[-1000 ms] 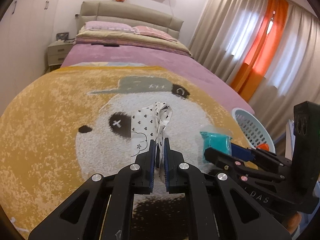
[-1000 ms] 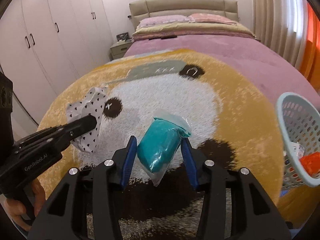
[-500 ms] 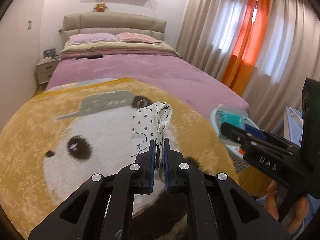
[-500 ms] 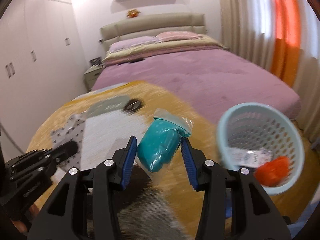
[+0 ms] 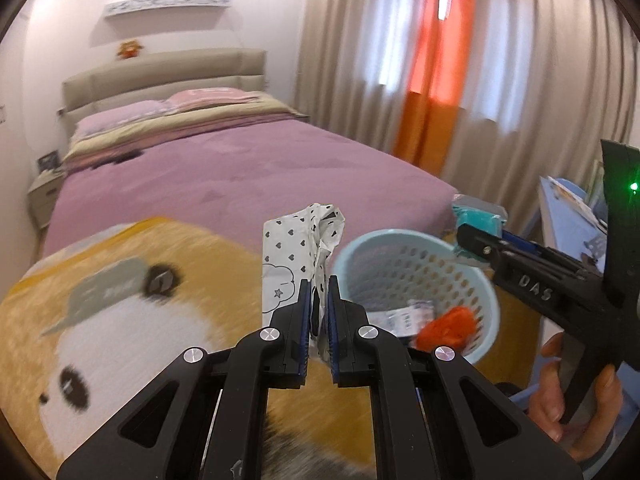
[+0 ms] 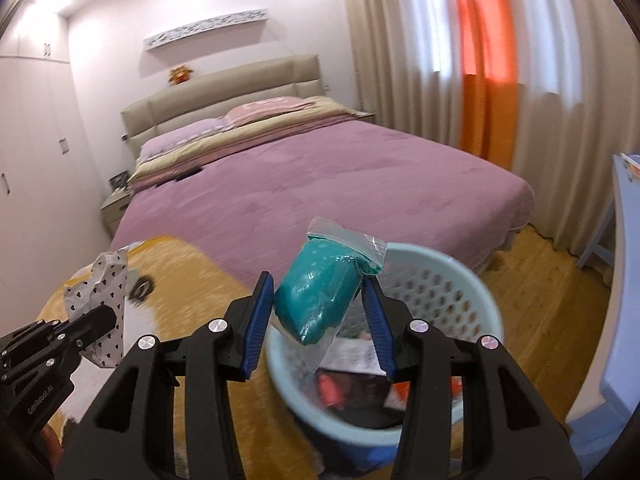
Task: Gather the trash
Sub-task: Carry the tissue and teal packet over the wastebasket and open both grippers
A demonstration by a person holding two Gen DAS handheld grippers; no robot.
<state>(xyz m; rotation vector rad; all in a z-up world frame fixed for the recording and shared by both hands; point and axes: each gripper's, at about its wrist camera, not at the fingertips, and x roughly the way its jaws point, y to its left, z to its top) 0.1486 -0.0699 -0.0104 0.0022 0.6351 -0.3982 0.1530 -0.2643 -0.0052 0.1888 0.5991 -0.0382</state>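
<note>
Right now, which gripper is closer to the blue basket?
Right. The right gripper holds the teal bag above the basket; the left gripper, pinching the heart-print wrapper, is beside its rim.

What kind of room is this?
It looks like a bedroom. There is a big bed with pillows, a small nightstand beside it, and long curtains over the window.

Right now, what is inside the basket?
In the basket: an orange wad and a printed white wrapper. Something dark lies below, too blurred to name. The right gripper, shut on the teal bag, covers part of it.
</note>
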